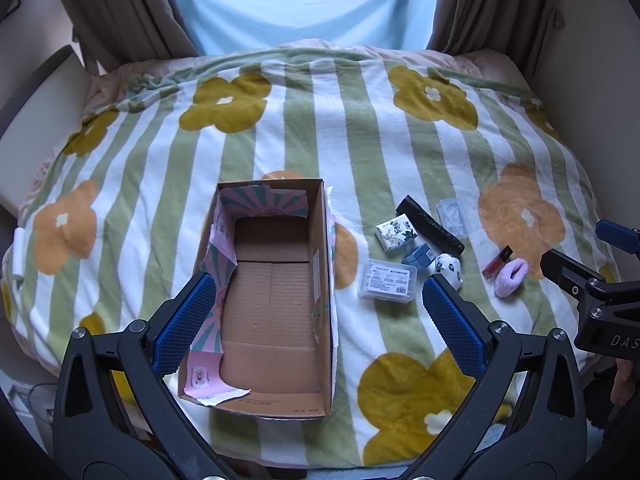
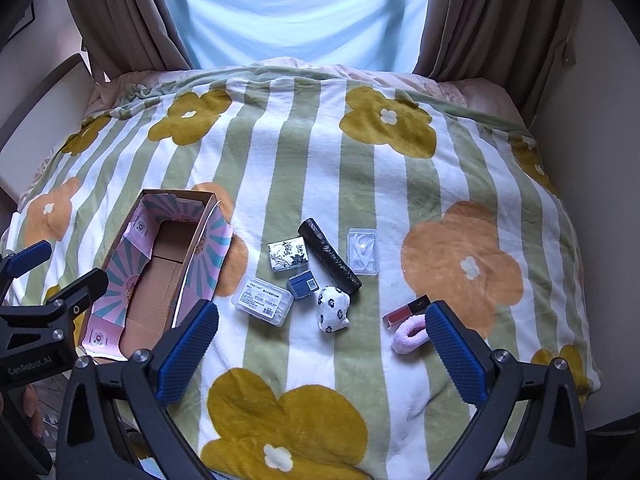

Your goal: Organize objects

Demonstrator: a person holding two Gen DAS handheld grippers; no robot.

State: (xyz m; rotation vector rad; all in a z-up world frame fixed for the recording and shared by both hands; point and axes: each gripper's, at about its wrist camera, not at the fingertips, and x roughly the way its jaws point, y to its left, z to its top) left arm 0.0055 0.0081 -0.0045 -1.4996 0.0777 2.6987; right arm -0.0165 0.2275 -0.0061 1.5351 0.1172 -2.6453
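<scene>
Step in hand: the start, by my reading. The cardboard box [image 1: 272, 300] lies empty on the bed [image 2: 400, 200]; nothing is packed yet.

Left gripper [image 1: 320, 320]: jaws spread wide, nothing between the pads, hovering over the near half of the box. Right gripper [image 2: 320, 344]: also spread wide and empty, hanging over the blanket just short of the scattered items.

Items sit in a loose cluster to the right of the box, all on the blanket:
- clear plastic case with label [image 2: 263, 305], nearest the box
- small blue box [image 2: 301, 285], just beyond it
- patterned tissue pack [image 2: 289, 258]
- black roll [image 2: 330, 256], lying diagonally
- clear case of white pieces [image 2: 363, 251], farthest back
- white patterned plush [image 2: 332, 309], about centred ahead of the right gripper
- red lip-gloss tube [image 2: 406, 306], touching the pink hair scrunchie [image 2: 410, 332], close by the right gripper's right finger

Next move, as I judge it: the right gripper drops onto one item, the plush or the scrunchie being closest, and closes on it, then carries it left into the box. The soft blanket may give under pressure; flat cases will want a low approach.
</scene>
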